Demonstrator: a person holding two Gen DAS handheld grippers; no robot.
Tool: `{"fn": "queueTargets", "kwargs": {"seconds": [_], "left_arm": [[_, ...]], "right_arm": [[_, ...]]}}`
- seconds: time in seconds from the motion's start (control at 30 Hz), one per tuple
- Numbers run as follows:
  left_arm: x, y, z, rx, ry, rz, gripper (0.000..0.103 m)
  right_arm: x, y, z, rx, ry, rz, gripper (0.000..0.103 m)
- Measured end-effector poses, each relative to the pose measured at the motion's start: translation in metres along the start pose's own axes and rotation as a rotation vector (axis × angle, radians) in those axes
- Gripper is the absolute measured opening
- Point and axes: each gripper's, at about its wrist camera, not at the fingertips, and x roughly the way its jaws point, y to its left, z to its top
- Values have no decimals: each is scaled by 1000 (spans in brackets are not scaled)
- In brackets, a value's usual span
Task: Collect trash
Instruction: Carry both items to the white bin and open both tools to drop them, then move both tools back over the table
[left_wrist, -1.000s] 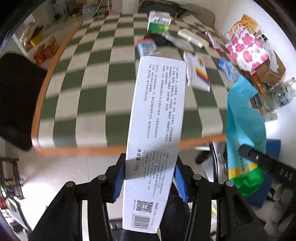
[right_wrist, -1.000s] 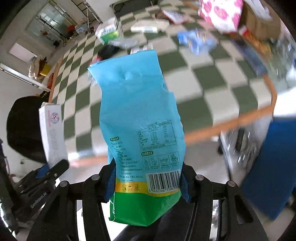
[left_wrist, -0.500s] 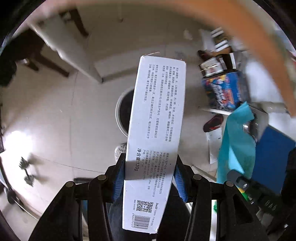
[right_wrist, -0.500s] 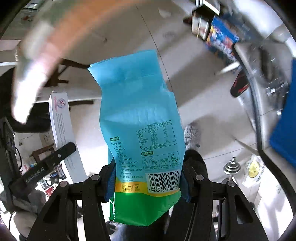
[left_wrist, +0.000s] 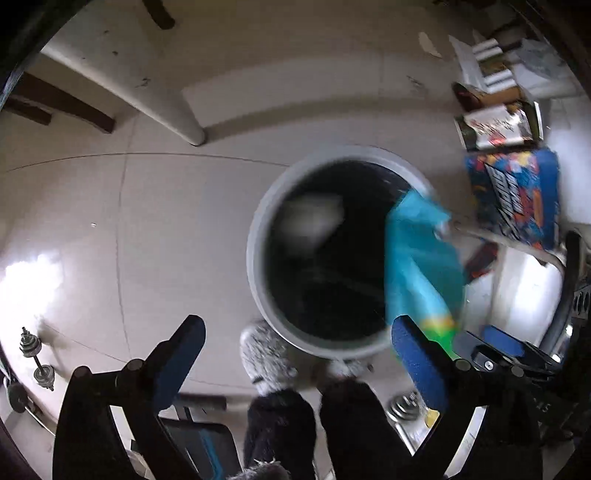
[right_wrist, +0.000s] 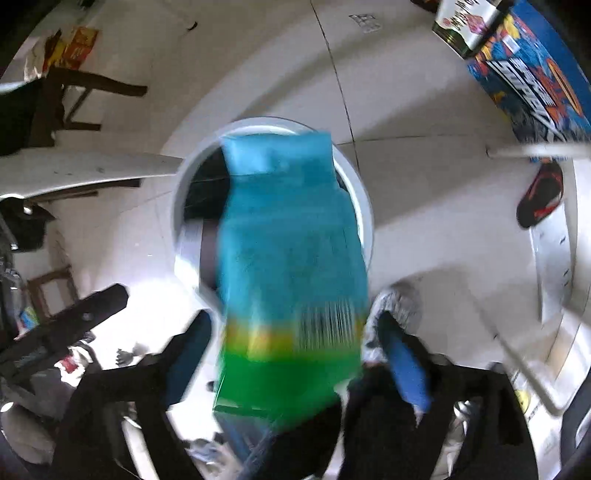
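A round grey trash bin (left_wrist: 255, 236) with a dark inside stands on the floor below both grippers; it also shows in the right wrist view (right_wrist: 364, 206). My left gripper (left_wrist: 295, 350) is open and empty above the bin's near rim. A blurred white box (left_wrist: 310, 219) is inside the bin. My right gripper (right_wrist: 295, 347) is open; the blue and green snack bag (right_wrist: 291, 258) is blurred between its spread fingers, falling over the bin. The bag also shows at the bin's right rim in the left wrist view (left_wrist: 421, 266).
A table leg (left_wrist: 162, 110) stands left of the bin. Colourful boxes (left_wrist: 513, 199) lie on the floor to the right. The person's grey slippers (left_wrist: 266, 358) are at the bin's near side. Small dumbbells (left_wrist: 35, 354) lie at far left.
Both grippers swung down from the table to above the bin. The left gripper opened and dropped the white box into the bin. The right gripper opened and the bag is falling.
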Motion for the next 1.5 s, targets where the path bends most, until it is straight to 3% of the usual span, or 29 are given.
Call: {"fn": "queueTargets", "kwargs": {"seconds": [0.17,0.27,0.57,1.0,1.33,1.5], "left_arm": [[-3,7,-10,11,-76,103,103],[-10,8,-17,31,-82,160,103],[-53,6,-39,24,-65,154,103],[-156,-13,-81,34,-90,136,103],[-247,-24,-122,73,-100,82,103],[-304,-26,-136,78,-142,82,103]], "right_arm": [[9,11,1,-33,-7,-100,103],[1,16,-3,-50,-29,-158,103],[-38,32,-31,-85,-77,-238,103],[-166,60,-78,-99,-168,-246,103],[-273,82,-133,-60,-182,-212,103],[-333,100,-154,-42,-204,-169,103]]}}
